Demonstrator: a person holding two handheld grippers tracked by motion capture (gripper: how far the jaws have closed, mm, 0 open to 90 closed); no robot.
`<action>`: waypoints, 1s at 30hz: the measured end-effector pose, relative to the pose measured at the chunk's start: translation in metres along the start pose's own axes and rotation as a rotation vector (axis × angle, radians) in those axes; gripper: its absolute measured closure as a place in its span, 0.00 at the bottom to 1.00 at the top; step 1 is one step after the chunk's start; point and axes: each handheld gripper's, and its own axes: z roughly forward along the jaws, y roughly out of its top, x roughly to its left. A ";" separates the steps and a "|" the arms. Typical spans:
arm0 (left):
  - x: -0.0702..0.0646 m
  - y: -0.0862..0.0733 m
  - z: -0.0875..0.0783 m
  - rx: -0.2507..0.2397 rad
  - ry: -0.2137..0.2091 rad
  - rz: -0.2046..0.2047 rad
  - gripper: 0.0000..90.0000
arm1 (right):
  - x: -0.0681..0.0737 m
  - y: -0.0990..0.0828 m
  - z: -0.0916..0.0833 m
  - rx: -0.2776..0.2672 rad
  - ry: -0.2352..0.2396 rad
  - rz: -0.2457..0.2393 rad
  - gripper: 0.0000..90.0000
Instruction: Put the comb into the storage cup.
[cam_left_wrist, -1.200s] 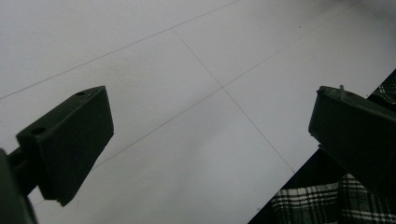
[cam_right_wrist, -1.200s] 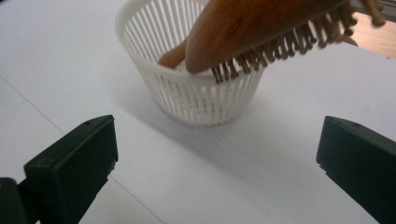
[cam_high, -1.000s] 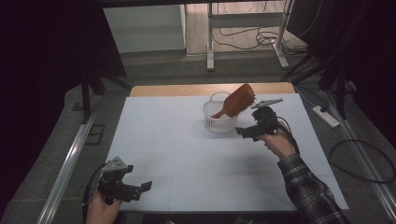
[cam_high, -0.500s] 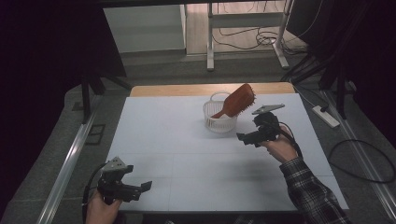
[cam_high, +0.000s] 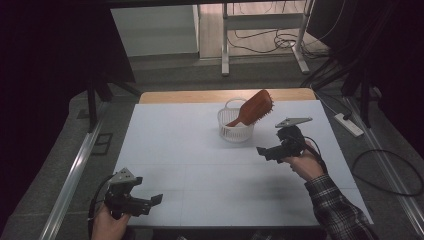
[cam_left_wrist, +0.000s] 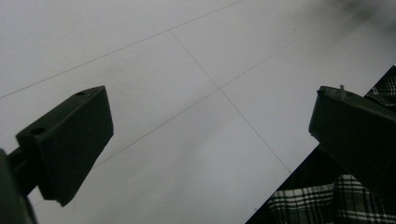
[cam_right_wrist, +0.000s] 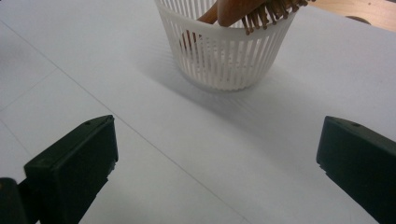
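Observation:
A white slatted basket (cam_high: 235, 126) stands at the back middle of the white table (cam_high: 200, 150). A brown wooden hairbrush (cam_high: 255, 107) leans in it, handle down, bristled head sticking out over the right rim. In the right gripper view the basket (cam_right_wrist: 224, 60) sits just ahead with the hairbrush (cam_right_wrist: 243, 9) across its top. My right gripper (cam_high: 265, 151) hovers open to the basket's right and nearer the front, nothing between its jaws. At the front left corner my left gripper (cam_high: 150, 201) is open and holds nothing.
A bare wooden strip (cam_high: 190, 96) runs along the table's far edge. Beyond it stand metal table legs (cam_high: 225, 45) and cables (cam_high: 270, 37) on the floor. A power strip (cam_high: 348, 124) lies off the right side. A checked sleeve (cam_left_wrist: 327, 200) shows past the table's front edge.
My right gripper has drawn back from the basket toward the front of the table and come a little lower. The hairbrush stays leaning in the basket. The left gripper has barely moved.

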 end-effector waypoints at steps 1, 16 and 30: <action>0.000 0.000 0.000 0.000 0.000 0.000 0.00 | 0.000 -0.001 -0.001 -0.001 0.003 0.002 0.00; -0.001 0.000 0.001 0.001 -0.001 0.007 0.00 | 0.001 -0.013 -0.013 0.002 0.013 -0.004 0.00; 0.000 0.000 0.000 0.001 -0.007 0.003 0.00 | 0.002 -0.026 -0.026 0.007 0.003 -0.004 0.00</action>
